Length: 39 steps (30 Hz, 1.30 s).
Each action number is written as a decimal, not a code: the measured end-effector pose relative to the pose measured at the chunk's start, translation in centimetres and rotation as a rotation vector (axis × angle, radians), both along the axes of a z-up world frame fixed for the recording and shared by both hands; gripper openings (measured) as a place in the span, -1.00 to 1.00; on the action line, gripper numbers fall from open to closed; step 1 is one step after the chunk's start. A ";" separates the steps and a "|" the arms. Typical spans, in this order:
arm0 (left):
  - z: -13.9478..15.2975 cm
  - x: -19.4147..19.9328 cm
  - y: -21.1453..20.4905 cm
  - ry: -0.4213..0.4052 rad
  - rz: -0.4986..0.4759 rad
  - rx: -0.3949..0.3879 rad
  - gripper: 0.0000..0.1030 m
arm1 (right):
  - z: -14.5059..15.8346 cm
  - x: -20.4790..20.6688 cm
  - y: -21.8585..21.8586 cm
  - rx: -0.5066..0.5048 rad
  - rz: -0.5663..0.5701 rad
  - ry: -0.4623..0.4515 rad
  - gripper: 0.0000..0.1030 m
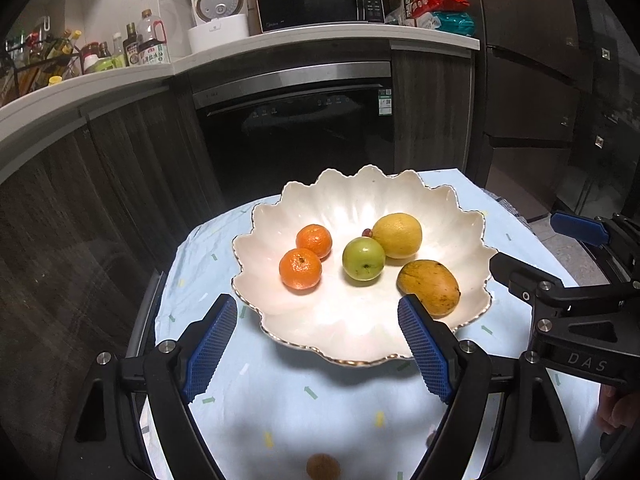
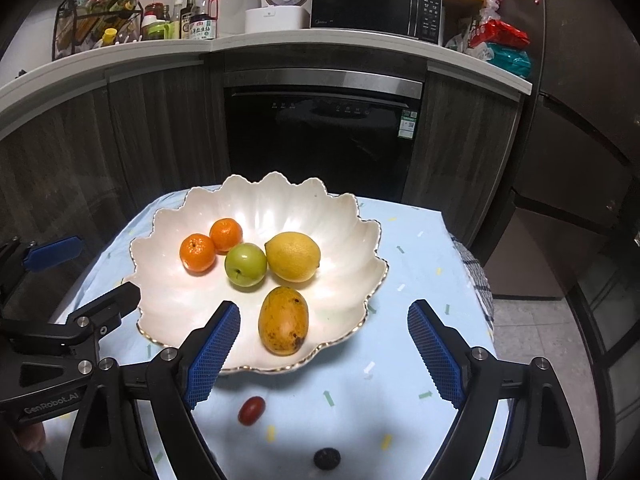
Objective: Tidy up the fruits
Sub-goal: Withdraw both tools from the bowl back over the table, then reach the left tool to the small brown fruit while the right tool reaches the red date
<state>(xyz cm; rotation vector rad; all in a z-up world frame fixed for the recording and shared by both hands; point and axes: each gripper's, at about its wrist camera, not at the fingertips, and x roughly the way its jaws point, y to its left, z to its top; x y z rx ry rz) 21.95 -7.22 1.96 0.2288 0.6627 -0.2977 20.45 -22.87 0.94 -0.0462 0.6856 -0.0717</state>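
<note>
Hovering above the near rim of a white scalloped bowl (image 1: pixel 472 224), my left gripper (image 1: pixel 318 354) has its blue-padded fingers (image 1: pixel 210 350) spread wide with nothing between them; my right gripper (image 2: pixel 324 354) is likewise spread and empty, its left finger (image 2: pixel 212 354) over the bowl's near edge and its right finger (image 2: pixel 436 354) over the tablecloth (image 2: pixel 420 264). The bowl sits on a pale blue tablecloth dotted with small coloured marks. Inside the bowl lie two tangerines (image 1: pixel 301 269) touching each other on the left, a green apple (image 1: pixel 363 259) in the middle, a lemon (image 1: pixel 398 235) touching the apple on its far right side, and a mango (image 1: pixel 430 287) nearest the right front rim, apart from the rest. A small reddish fruit (image 1: pixel 367 233) peeks out behind the apple and lemon; I cannot tell what it is. On the cloth outside the bowl, between me and its near rim, rest a small red oval fruit (image 2: pixel 252 411), a dark round fruit (image 2: pixel 327 458) nearer still, and, seen from the left wrist, a brown round fruit (image 1: pixel 323 466) at the lower edge. Each gripper appears at the side of the other's view.
</note>
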 end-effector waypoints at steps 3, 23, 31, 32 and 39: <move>0.2 -0.8 0.2 -0.011 -0.002 0.002 0.61 | 0.2 -0.6 0.0 -0.002 -0.003 -0.008 0.68; -1.2 -4.5 1.5 -0.008 0.001 0.021 0.60 | -1.6 -3.9 1.0 0.006 0.008 0.017 0.68; -2.4 -5.3 2.3 0.006 0.006 0.034 0.57 | -3.2 -4.3 1.8 0.019 0.019 0.046 0.67; -2.6 -5.4 2.5 0.009 0.006 0.033 0.56 | -3.4 -4.3 2.0 0.019 0.021 0.050 0.67; -3.7 -5.9 3.2 0.024 0.004 0.036 0.48 | -4.6 -4.4 2.8 0.015 0.038 0.066 0.66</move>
